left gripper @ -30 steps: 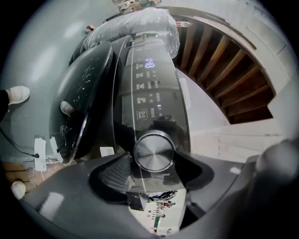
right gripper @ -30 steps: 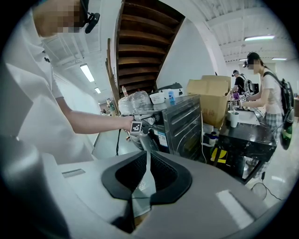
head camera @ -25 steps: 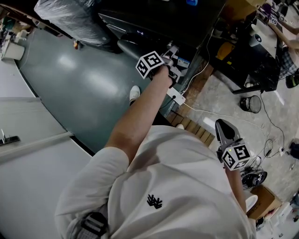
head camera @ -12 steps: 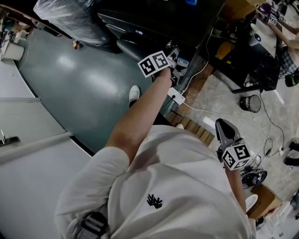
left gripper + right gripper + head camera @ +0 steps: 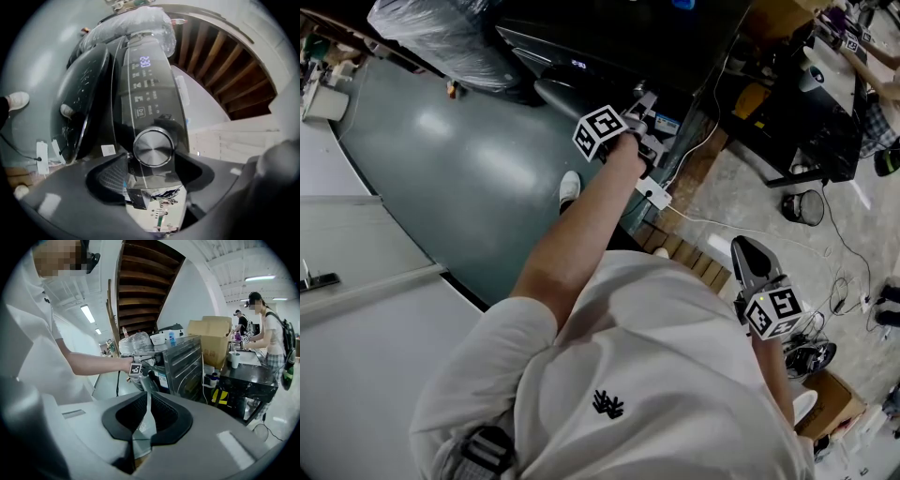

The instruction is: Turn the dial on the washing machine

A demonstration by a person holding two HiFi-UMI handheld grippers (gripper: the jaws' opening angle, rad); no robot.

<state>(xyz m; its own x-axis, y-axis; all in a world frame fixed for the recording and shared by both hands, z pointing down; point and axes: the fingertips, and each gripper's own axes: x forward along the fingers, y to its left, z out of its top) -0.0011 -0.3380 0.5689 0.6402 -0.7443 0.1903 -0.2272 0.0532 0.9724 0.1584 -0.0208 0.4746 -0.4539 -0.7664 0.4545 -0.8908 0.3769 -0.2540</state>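
Note:
The dark washing machine (image 5: 145, 89) fills the left gripper view, its display (image 5: 145, 61) lit. Its round metal dial (image 5: 153, 147) sits between the tips of my left gripper (image 5: 151, 161). The jaws have just been opening and stand wide, the pads beside the dial's rim without pressing on it. In the head view the left gripper (image 5: 642, 117) reaches out to the machine's front (image 5: 581, 47). My right gripper (image 5: 748, 253) hangs low at the person's right side, away from the machine. Its jaws (image 5: 147, 416) are shut with nothing between them.
A white power strip (image 5: 653, 194) and cable lie on the floor below the machine, next to a wooden pallet (image 5: 694, 262). A black table (image 5: 797, 122) and cardboard boxes (image 5: 211, 333) stand to the right, with people (image 5: 265, 329) at work there. Wooden stairs (image 5: 220, 61) rise behind the machine.
The left gripper's marker cube tipped a little half a second ago and has come back. Both hands stay where they were.

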